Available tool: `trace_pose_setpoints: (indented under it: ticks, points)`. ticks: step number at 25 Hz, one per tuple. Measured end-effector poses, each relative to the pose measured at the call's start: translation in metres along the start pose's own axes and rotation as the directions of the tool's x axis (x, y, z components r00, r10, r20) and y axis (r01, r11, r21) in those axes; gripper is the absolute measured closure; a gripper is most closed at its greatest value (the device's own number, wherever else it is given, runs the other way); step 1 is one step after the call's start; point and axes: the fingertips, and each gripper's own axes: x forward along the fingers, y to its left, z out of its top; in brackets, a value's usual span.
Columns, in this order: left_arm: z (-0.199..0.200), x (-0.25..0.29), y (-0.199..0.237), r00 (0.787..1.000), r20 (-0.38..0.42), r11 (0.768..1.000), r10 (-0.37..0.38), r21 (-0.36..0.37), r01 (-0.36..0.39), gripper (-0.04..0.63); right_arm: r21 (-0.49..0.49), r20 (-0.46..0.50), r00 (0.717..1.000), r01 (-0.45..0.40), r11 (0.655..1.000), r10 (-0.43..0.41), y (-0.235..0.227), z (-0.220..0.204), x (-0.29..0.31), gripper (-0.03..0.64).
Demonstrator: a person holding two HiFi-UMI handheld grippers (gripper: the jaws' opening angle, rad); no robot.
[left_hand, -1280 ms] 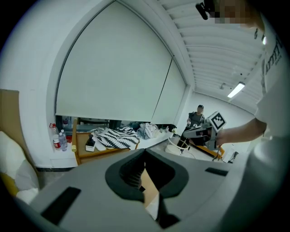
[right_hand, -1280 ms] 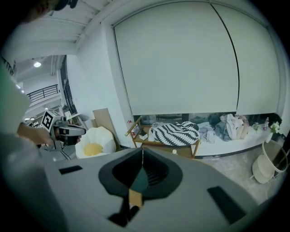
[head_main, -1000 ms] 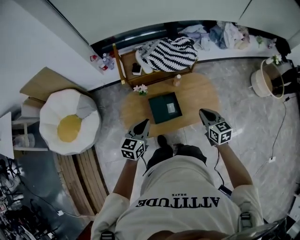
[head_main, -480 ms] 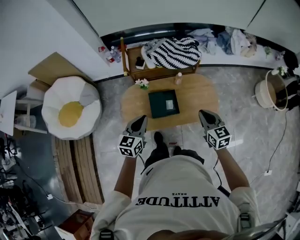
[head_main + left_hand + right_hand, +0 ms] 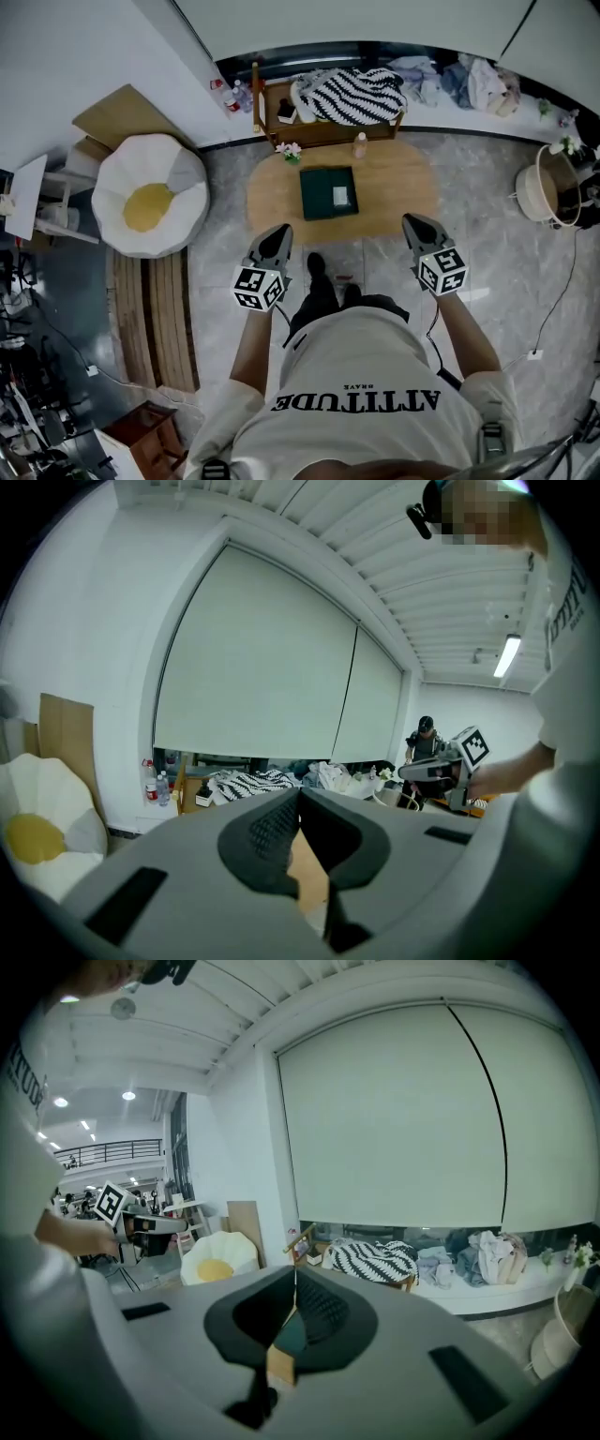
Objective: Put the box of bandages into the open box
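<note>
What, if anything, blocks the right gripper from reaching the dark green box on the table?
Likely nothing, so yes. The right gripper hangs by the oval wooden table's near edge, fingers shut and empty. Only bare tabletop lies between it and the dark green box. It would have to move forward and left.

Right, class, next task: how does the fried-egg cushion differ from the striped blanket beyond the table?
Pattern: the fried-egg cushion is white with one yellow centre; the striped blanket is black-and-white stripes all over.
Support: the cushion sits on the floor; the blanket lies heaped on a low wooden bench.
Place: the cushion is left of the oval table, the blanket beyond its far side.
Both look soft and padded.
</note>
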Motion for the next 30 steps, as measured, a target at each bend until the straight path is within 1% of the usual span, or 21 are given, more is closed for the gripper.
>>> trace_pose_setpoints:
  ticks: [5, 10, 17, 23, 30]
  points:
    - [-0.008, -0.023, -0.016, 0.999, 0.014, 0.999, 0.039, 0.003, -0.039, 0.574, -0.017, 0.015, 1.000, -0.022, 1.000, 0.022, 0.011, -0.003, -0.018, 0.594]
    - [-0.010, -0.043, -0.022, 0.998, 0.025, 0.998, 0.064, 0.022, -0.065, 0.574, -0.026, 0.037, 0.999, -0.022, 0.999, 0.023, 0.017, -0.001, -0.029, 0.594]
    - [-0.014, -0.071, -0.008, 0.995, 0.031, 0.995, 0.094, 0.015, -0.095, 0.574, -0.004, 0.058, 0.998, -0.006, 1.000, 0.007, 0.027, -0.001, -0.030, 0.594]
    - [-0.014, -0.091, 0.009, 0.996, 0.023, 0.996, 0.086, 0.011, -0.087, 0.574, -0.037, 0.071, 0.997, 0.001, 0.999, 0.002, 0.051, 0.012, -0.028, 0.594]
    - [0.003, -0.096, 0.033, 0.997, 0.042, 0.997, 0.068, 0.022, -0.069, 0.574, -0.051, 0.102, 0.995, -0.003, 0.999, 0.009, 0.069, 0.029, -0.021, 0.597]
